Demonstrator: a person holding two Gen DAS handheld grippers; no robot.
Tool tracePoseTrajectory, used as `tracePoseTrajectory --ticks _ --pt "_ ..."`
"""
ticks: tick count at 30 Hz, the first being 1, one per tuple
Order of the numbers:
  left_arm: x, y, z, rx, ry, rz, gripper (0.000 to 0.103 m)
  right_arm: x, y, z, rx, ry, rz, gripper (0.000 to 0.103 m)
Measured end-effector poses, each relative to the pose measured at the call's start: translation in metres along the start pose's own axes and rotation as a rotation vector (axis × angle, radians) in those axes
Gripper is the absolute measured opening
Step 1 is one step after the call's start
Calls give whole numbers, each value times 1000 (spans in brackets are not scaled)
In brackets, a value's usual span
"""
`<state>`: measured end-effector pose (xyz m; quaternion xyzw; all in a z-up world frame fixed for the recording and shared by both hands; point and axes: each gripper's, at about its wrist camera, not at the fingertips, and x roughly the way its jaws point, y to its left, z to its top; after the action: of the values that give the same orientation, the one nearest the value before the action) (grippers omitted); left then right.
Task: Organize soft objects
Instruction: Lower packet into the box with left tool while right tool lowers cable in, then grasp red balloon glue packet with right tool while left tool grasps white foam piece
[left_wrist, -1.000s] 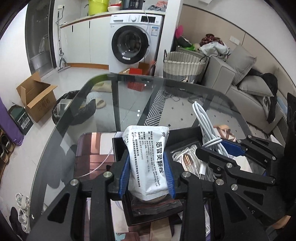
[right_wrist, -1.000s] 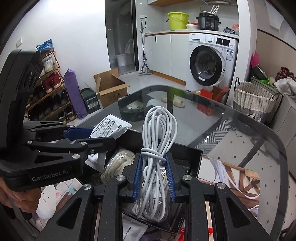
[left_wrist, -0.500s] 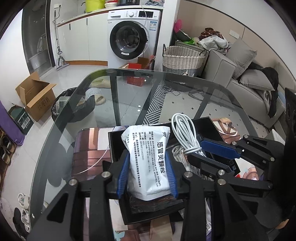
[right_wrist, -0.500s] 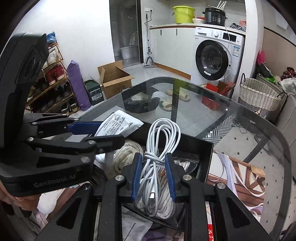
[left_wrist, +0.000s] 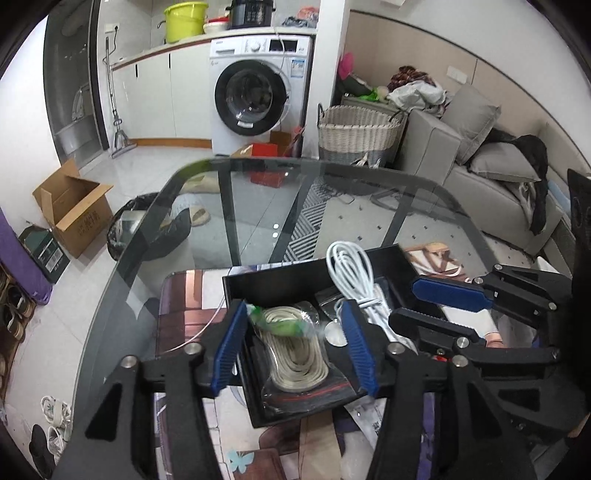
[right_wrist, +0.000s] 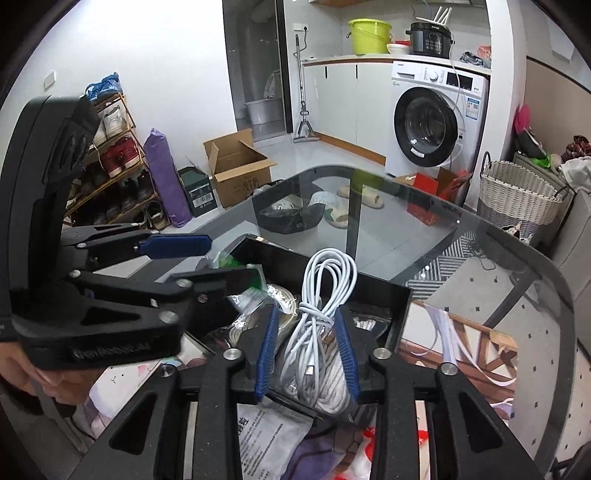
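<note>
Both grippers spread: left gripper (left_wrist: 293, 345) over black tray (left_wrist: 280, 275), right gripper (right_wrist: 306, 354) seemingly freeing white cable (right_wrist: 325, 291).

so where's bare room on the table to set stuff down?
Far half of the glass table beyond the black tray is bare, as is the strip right of the tray. Crowded: the tray, full of white cable and bagged cord; papers along the near edge.

Both views bright, even indoor light, shadows soft. Heavy fisheye bend w/ black corners; walls curve at edges. Glass table (left_wrist: 369, 206) shows small glare dots and pale reflections. White cable (right_wrist: 325, 295) sharp in right view; plastic bag (left_wrist: 284, 325) slightly blurred in left view.
</note>
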<state>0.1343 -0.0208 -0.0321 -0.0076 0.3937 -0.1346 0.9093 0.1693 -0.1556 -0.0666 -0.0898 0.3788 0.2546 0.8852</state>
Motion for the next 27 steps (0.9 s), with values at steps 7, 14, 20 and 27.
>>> tracePoseTrajectory --ticks 7,14,20,27 --pt "0 10 -1 -38 16 -6 54 18 -6 -1 33 38 -15 34" --pt "5 6 -4 -30 39 3 54 55 0 1 49 94 58 34" --pt "0 10 -6 -30 44 -4 54 39 15 7 3 70 99 34" --pt "-24 9 -18 -6 48 -70 57 -10 3 -1 -17 83 6 35"
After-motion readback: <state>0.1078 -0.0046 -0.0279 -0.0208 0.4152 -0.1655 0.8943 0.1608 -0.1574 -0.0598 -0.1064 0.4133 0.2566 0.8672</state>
